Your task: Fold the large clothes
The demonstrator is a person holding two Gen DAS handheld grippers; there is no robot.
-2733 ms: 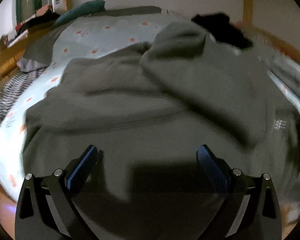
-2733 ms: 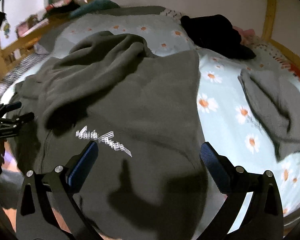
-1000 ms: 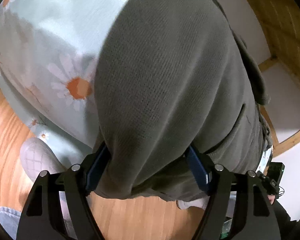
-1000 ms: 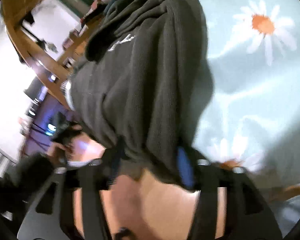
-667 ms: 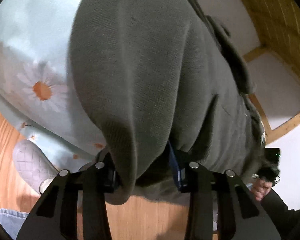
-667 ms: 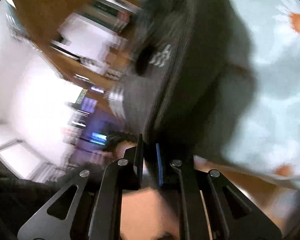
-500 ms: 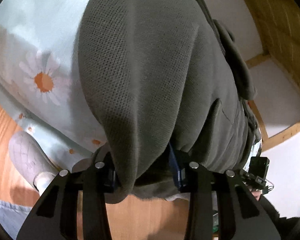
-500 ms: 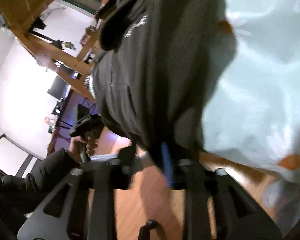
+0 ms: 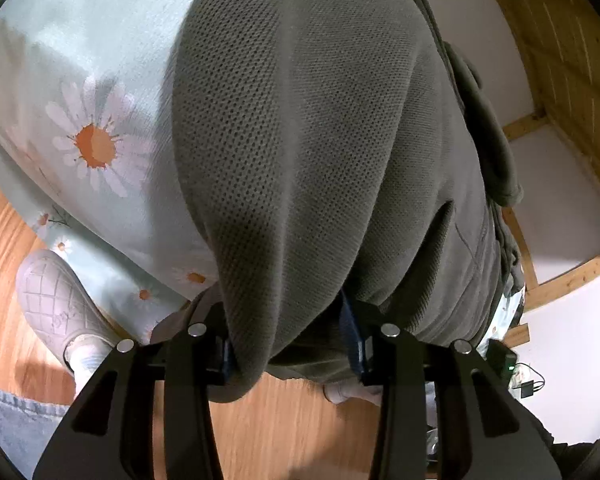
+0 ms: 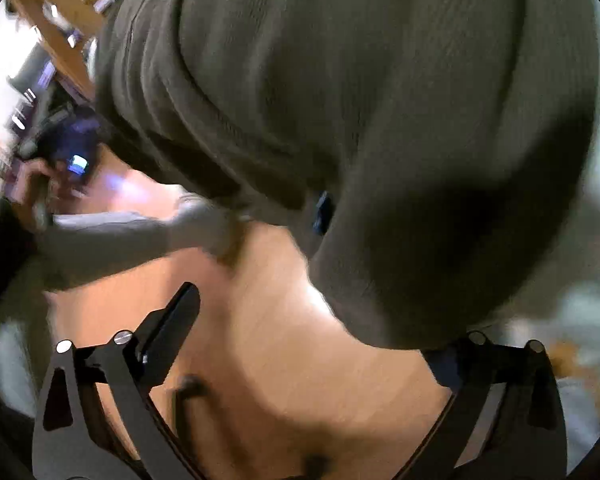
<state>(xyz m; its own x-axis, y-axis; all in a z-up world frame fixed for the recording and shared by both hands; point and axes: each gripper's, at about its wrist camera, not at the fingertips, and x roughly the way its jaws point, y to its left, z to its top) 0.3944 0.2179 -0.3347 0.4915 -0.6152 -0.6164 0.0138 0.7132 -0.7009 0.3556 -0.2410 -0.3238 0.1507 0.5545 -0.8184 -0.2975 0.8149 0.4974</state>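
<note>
A large grey-green sweatshirt hangs over the edge of a bed with a pale blue daisy sheet. My left gripper is shut on a fold of its hem, with cloth bunched between the blue pads. In the right wrist view the same sweatshirt fills the upper frame, blurred. My right gripper is open wide below the hem; the left finger stands free over the floor and the cloth drapes over the right finger.
Wooden floor lies below the bed edge. The person's grey slipper stands at the left by the bed. A wooden bed frame runs at the right. A hand with the other gripper shows at the left.
My right gripper, shut on the hem half a second ago, has opened wide and let the cloth go. My left gripper stays shut on the hem with little movement.
</note>
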